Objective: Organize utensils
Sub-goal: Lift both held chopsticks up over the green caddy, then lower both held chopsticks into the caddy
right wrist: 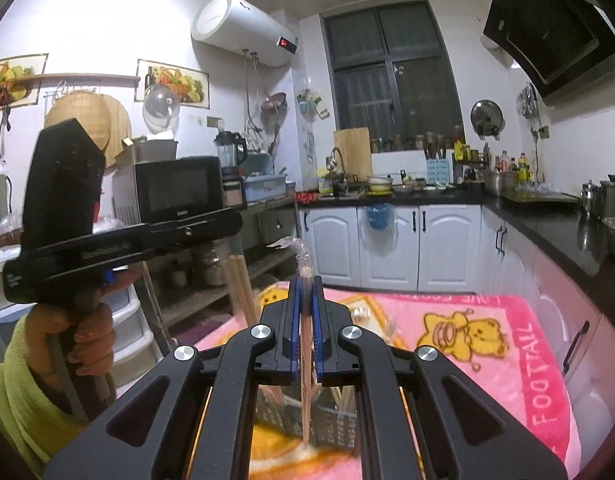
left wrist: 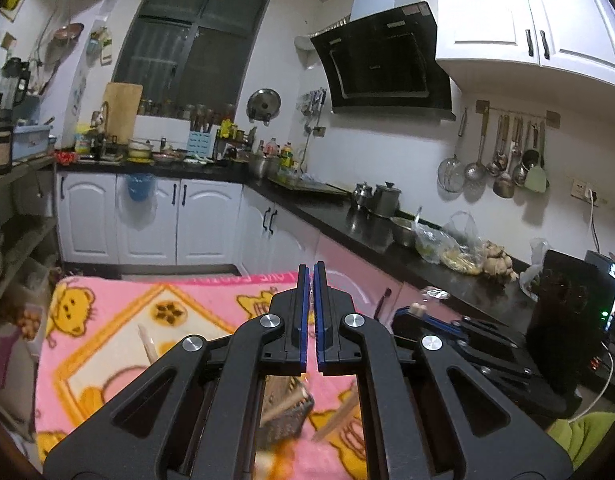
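Observation:
My right gripper (right wrist: 306, 280) is shut on a pair of chopsticks in a clear wrapper (right wrist: 306, 344), held upright with the lower end in a dark mesh utensil basket (right wrist: 335, 428) on the pink blanket. More wooden chopsticks (right wrist: 241, 292) stick up from the basket. My left gripper (left wrist: 311, 268) is shut and empty above the same basket (left wrist: 285, 412); a loose chopstick (left wrist: 148, 344) lies on the blanket. The right gripper also shows in the left wrist view (left wrist: 417, 309), and the left tool shows in the right wrist view (right wrist: 119, 240).
A pink cartoon blanket (left wrist: 107, 320) covers the table. A black counter (left wrist: 347, 216) with pots and bags runs along the right. White cabinets (right wrist: 387, 240) stand behind. A shelf with a microwave (right wrist: 175, 188) is at the left.

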{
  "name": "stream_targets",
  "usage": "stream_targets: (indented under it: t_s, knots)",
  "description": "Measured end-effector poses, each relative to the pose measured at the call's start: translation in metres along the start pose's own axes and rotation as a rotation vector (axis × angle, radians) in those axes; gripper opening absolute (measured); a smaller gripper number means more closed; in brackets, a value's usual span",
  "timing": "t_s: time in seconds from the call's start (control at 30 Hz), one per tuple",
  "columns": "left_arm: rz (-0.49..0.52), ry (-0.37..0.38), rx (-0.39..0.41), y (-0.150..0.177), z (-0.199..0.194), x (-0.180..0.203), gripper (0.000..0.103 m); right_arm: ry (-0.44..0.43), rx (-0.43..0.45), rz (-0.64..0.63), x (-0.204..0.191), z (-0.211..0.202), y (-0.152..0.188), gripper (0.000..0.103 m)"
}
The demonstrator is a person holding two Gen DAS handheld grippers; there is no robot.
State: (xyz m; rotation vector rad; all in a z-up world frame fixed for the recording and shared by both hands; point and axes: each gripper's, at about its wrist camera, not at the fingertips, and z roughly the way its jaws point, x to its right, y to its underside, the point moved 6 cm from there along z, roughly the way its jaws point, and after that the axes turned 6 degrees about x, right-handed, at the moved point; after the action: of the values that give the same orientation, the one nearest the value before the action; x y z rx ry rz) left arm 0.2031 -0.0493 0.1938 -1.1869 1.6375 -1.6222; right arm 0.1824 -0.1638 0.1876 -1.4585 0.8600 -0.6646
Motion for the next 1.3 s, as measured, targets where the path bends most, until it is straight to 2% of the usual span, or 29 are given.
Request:
stream_targets:
  t_s: [0.33,0.57,0.9,1.3]
  knots:
    - [0.0,-0.054,0.036,-0.035,0.017,-0.025,0.001,-0.019,0.053,-0.002,-0.003,0.024,-0.031,0.006]
    - [-0.005,-0.092,0.036,-0.04,0.025,-0.044,0.001,-0.031,0.053,-0.012,-0.009,0.05,-0.039,0.006]
    - [-0.05,-0.126,-0.01,-0.019,0.031,-0.076,0.001,-0.019,0.009,-0.02,-0.007,0.093,-0.02,0.006]
    - [-0.103,-0.138,-0.087,0.024,0.037,-0.099,0.001,0.003,-0.086,0.021,0.001,0.123,0.023,0.006]
